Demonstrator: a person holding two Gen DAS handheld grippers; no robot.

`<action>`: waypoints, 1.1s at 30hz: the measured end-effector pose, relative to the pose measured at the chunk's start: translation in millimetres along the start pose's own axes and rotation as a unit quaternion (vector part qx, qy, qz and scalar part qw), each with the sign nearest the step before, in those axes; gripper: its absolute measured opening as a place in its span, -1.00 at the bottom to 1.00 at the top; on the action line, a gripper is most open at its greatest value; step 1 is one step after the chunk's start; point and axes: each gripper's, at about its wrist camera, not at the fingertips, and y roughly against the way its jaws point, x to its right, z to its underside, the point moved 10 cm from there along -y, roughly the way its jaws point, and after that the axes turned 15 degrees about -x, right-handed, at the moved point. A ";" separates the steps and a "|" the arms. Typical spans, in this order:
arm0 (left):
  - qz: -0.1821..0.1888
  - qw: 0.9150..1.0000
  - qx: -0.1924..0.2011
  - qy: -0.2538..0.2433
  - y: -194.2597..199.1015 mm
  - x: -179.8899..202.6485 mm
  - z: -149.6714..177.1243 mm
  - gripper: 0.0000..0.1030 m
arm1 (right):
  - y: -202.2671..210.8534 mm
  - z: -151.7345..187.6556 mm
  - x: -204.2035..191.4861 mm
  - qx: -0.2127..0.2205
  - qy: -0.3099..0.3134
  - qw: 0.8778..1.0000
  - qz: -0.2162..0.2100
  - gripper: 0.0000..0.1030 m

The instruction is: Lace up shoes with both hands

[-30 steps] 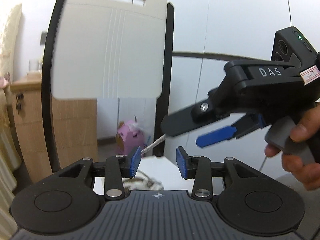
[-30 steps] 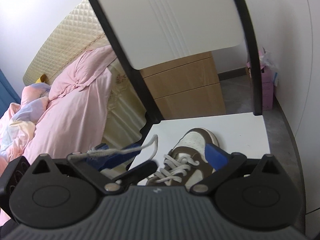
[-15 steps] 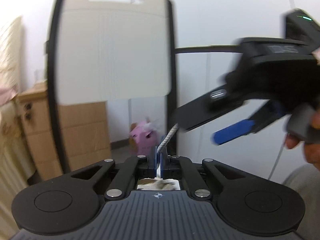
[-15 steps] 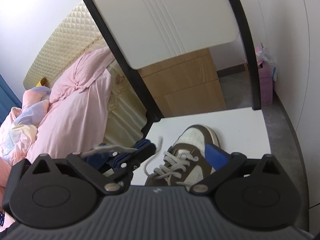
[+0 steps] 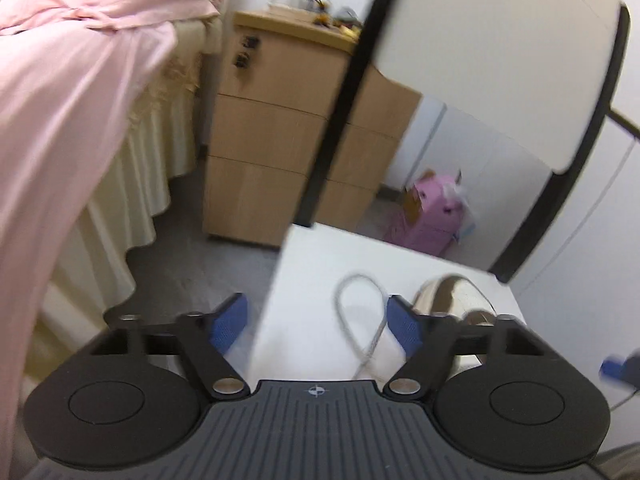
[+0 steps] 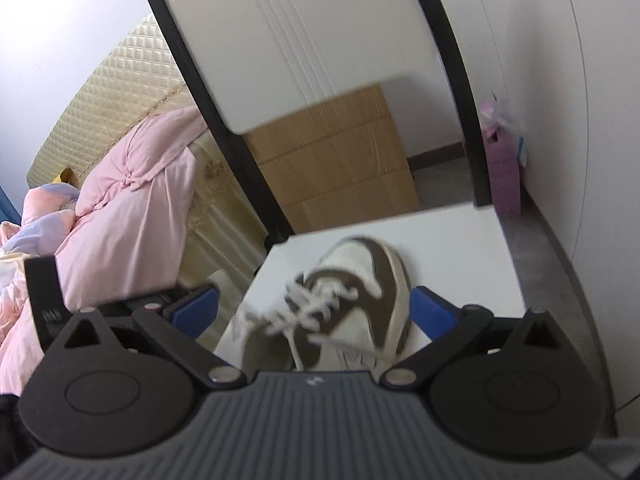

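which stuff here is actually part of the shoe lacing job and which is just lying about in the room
Part of the job:
- shoe on the white chair seat
- lace, looped loose on the seat
- left gripper, jaws open
- right gripper, jaws open

Just lying about:
- pink bedding
- wooden drawer unit
- pink box on the floor

- Bright, even indoor daylight in both views; soft shadows only.
- Heavy motion smear across the left wrist view: chair back (image 5: 500,60), lace loop (image 5: 360,312) and shoe toe (image 5: 456,292) all streaked.
- Laces (image 6: 316,308) blurred in the right view.
- Fisheye bowing at edges; dark vignette in corners.
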 end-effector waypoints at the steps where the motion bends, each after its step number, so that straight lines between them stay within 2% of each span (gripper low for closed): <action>1: -0.002 1.000 0.008 -0.004 4.2 -3.7 -1.8 0.56 | -2.8 5.3 1.8 -0.001 0.000 1.000 0.002 0.99; 6: -0.014 0.999 0.024 -0.017 21.8 -16.1 -2.0 0.60 | -10.4 14.2 2.1 -0.003 0.009 1.000 0.012 0.98; 9: 0.009 0.998 0.041 -0.054 35.8 -2.2 4.6 0.58 | -14.6 18.5 1.8 -0.004 0.014 1.000 0.018 0.91; 10: 0.028 0.996 0.043 -0.068 39.4 8.5 9.5 0.57 | -16.0 19.9 1.7 -0.005 0.016 1.000 0.020 0.84; 12: 0.059 0.991 0.045 -0.108 41.6 38.3 21.3 0.56 | -18.8 22.8 1.5 -0.005 0.020 0.999 0.024 0.56; 13: 0.062 0.988 0.042 -0.136 40.8 55.1 28.5 0.54 | -20.2 24.2 1.4 -0.006 0.022 0.999 0.026 0.36; 14: 0.059 0.984 0.035 -0.164 36.7 70.7 36.1 0.43 | -21.5 25.6 1.3 -0.006 0.024 0.999 0.028 0.18; 15: 0.056 0.980 0.028 -0.191 32.4 85.8 43.6 0.22 | -22.9 27.1 1.2 -0.006 0.026 0.999 0.031 0.11; 16: 0.054 0.976 0.014 -0.209 26.0 96.5 50.0 0.13 | -24.5 29.2 0.0 -0.005 0.025 0.999 0.034 -0.08; 17: 0.056 0.974 0.004 -0.219 19.9 105.0 55.1 0.03 | -25.5 30.1 -0.1 -0.003 0.023 0.999 0.036 -0.25; 18: 0.055 0.973 -0.003 -0.223 15.8 111.3 57.6 -0.22 | -26.1 29.6 0.5 -0.003 0.022 0.999 0.033 -0.27; 20: 0.052 0.974 -0.015 -0.222 8.2 118.4 58.9 -0.40 | -28.9 28.8 -1.5 -0.007 0.027 0.999 0.023 -0.53; 21: 0.054 0.975 -0.020 -0.214 3.8 119.5 58.4 -0.48 | -30.7 28.1 -3.3 -0.007 0.035 0.999 0.025 -0.57; 24: 0.049 0.980 -0.029 -0.189 -4.2 120.0 54.4 -0.55 | -37.5 21.6 -3.8 -0.005 0.053 0.998 0.037 -0.59; 33: 0.034 0.985 -0.031 -0.165 -23.1 127.0 36.1 -0.55 | -52.8 0.6 13.8 0.008 0.042 0.998 0.041 -0.59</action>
